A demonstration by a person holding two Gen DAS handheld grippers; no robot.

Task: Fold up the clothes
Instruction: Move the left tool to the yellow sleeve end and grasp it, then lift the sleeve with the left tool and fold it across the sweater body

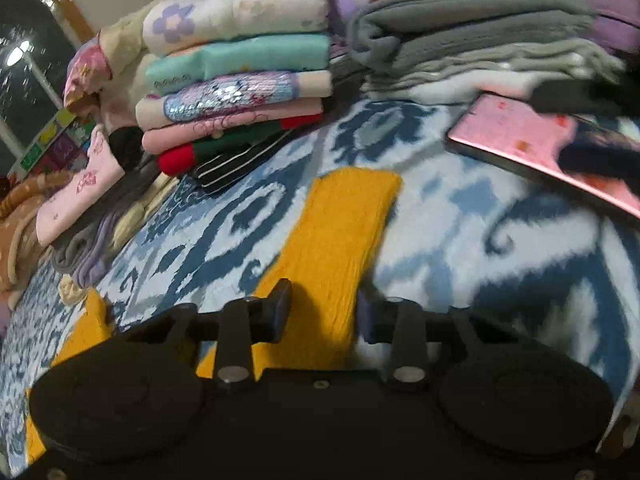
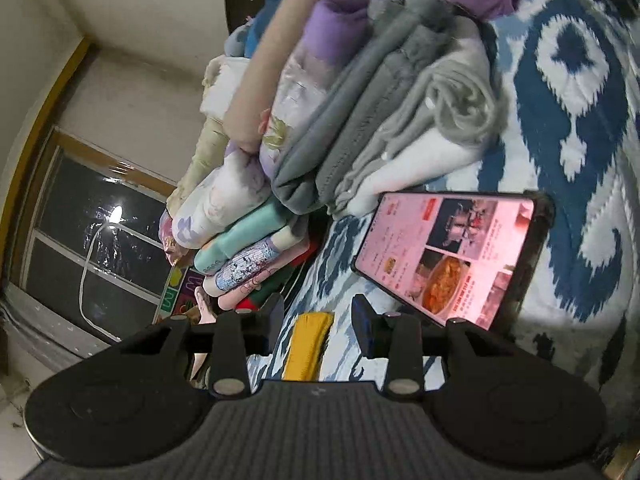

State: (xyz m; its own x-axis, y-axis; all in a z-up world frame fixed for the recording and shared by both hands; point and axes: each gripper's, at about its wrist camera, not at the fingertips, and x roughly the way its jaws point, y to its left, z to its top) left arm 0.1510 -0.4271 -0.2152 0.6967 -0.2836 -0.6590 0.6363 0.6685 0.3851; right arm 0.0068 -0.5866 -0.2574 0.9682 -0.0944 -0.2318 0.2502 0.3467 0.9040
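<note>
A mustard-yellow garment [image 1: 336, 236] lies flat on the blue and white patterned bedspread [image 1: 460, 248], one long strip reaching away from me. My left gripper [image 1: 324, 312] hovers open just above its near end, one finger on each side of the strip, holding nothing. In the right wrist view the same yellow garment [image 2: 308, 344] shows between the open fingers of my right gripper [image 2: 318, 320], which is tilted on its side and empty. The right gripper shows blurred in the left wrist view [image 1: 588, 128].
A lit phone [image 2: 452, 256] lies on the bedspread [image 2: 572, 160], also in the left wrist view [image 1: 532, 144]. Stacks of folded clothes stand behind: a colourful one [image 1: 236, 80] at left, a grey one [image 1: 472, 40] at right. More clothes [image 1: 84, 208] lie far left.
</note>
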